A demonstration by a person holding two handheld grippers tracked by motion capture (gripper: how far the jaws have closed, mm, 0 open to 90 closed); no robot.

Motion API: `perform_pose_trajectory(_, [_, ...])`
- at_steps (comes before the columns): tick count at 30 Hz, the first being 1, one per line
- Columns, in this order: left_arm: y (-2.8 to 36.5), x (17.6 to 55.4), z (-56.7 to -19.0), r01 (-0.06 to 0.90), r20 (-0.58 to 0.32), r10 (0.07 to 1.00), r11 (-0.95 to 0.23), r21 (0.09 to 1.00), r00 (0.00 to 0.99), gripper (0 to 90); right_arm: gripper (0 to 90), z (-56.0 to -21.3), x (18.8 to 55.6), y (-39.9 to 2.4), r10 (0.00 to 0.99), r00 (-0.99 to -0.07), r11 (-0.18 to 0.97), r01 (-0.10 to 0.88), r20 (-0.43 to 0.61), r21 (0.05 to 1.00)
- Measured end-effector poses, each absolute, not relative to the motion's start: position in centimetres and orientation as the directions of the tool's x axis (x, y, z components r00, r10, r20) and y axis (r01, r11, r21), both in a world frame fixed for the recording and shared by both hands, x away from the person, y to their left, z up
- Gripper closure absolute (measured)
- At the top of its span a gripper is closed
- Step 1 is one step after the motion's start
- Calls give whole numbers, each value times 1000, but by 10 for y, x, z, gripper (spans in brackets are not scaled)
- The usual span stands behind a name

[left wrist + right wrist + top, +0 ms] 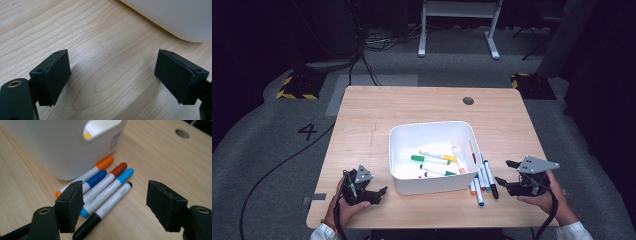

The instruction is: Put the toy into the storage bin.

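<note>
One wooden table bears one white bin holding five markers. Five more markers lie beside it, before the empty, wide-open right gripper. The left gripper gapes empty.

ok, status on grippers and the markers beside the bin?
Right gripper open, empty, facing five markers on table by white bin. Left gripper open, empty, over bare wood. Nothing in the way.

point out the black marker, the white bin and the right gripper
black marker (107, 206), right gripper view, white barrel
white bin (430, 129), high view, far rim
right gripper (512, 178), high view, gap between its fingers
</note>
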State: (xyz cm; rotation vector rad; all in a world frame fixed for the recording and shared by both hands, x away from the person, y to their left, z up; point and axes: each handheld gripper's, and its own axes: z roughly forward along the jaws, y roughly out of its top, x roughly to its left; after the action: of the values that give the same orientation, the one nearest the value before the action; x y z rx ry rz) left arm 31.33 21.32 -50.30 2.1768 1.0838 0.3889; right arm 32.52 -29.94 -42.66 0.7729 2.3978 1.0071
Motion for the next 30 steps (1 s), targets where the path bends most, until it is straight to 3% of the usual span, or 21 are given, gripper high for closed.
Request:
perform_pose_trajectory(8, [213, 313, -503, 592, -28, 791, -434, 679, 611, 135, 296, -462, 316, -297, 653, -754, 553, 406, -75, 728])
perform_pose_trajectory(15, [213, 313, -503, 593, -28, 791, -434, 679, 611, 135, 292, -480, 313, -298, 661, -746, 578, 434, -84, 691])
perform_pose_trajectory(21, [213, 313, -503, 593, -29, 791, -434, 678, 611, 135, 308, -491, 317, -309, 727, -681, 546, 489, -93, 680])
perform_pose_trajectory(30, [213, 313, -503, 593, -28, 791, -434, 678, 612, 135, 452, -496, 328, -330, 824, -565, 413, 546, -42, 729])
